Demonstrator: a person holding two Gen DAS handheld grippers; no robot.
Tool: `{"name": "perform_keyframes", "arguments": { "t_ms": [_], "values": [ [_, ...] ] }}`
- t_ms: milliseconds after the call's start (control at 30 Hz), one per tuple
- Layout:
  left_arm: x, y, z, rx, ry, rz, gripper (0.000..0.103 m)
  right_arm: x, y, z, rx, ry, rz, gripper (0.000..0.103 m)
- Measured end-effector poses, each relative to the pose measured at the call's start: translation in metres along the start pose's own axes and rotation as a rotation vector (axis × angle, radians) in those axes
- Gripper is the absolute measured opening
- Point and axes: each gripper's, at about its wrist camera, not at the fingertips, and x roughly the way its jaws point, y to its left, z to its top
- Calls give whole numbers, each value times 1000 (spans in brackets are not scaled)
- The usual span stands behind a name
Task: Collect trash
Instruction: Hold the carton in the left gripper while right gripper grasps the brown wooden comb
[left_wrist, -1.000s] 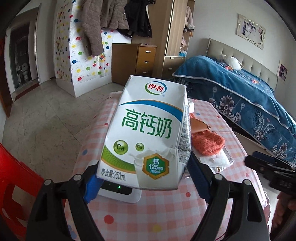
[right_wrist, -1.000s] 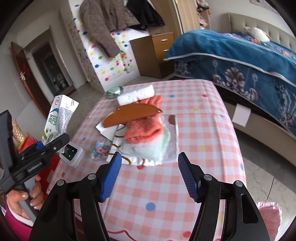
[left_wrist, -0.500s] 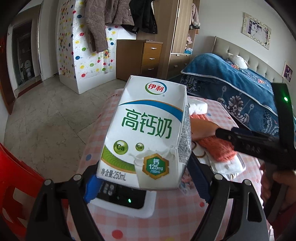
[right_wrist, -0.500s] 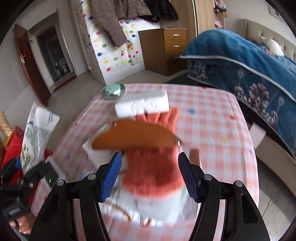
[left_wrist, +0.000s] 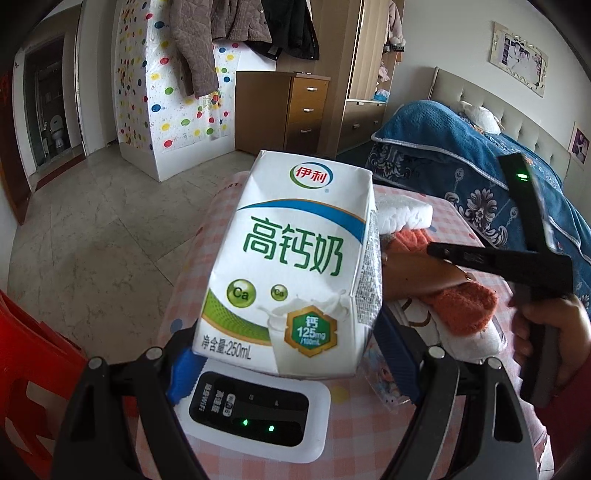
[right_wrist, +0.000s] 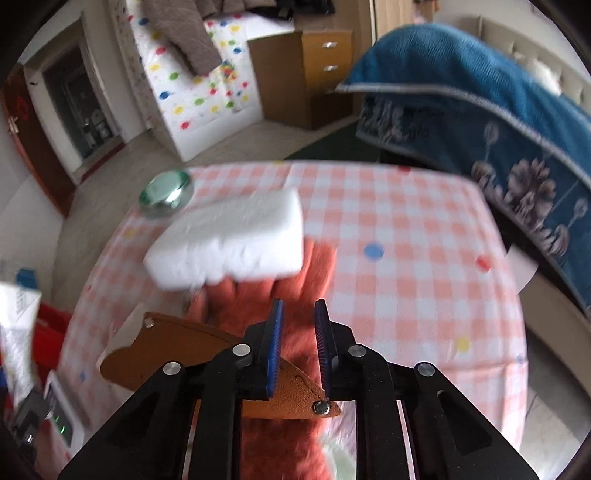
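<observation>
My left gripper (left_wrist: 295, 365) is shut on a white and green milk carton (left_wrist: 295, 266) and holds it above the near left part of the table. My right gripper (right_wrist: 298, 325) has its jaws nearly together with nothing between them, above an orange glove (right_wrist: 295, 280). It shows from the side in the left wrist view (left_wrist: 436, 249). A white foam block (right_wrist: 229, 243) lies just beyond it, resting partly on the glove. A brown leather piece (right_wrist: 177, 350) lies under the right gripper's fingers.
A pink checked tablecloth (right_wrist: 406, 258) covers the round table. A white device with green lights (left_wrist: 258, 417) sits below the carton. A round metal tin (right_wrist: 166, 192) is at the far left edge. A bed with a blue cover (right_wrist: 498, 110) stands right. A red chair (left_wrist: 33, 387) is left.
My right gripper has moved forward over the glove towards the foam block and its jaws have closed from wide open to nearly together. My left gripper still holds the carton.
</observation>
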Motion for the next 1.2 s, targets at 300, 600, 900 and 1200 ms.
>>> {"name": "perform_keyframes", "arguments": {
  "t_ms": [300, 600, 900, 1200],
  "values": [
    [-14, 8, -12, -17, 6, 30, 81, -55, 28, -61, -95, 73, 156, 21],
    [-39, 28, -32, -61, 4, 61, 81, -93, 72, -106, -288, -38, 103, 68],
    [-38, 33, -38, -82, 16, 48, 81, -70, 115, -108, -574, -7, -1, 78],
    [-37, 34, -35, -86, 11, 53, 81, -52, 116, -94, -582, -36, 3, 35]
  ]
}}
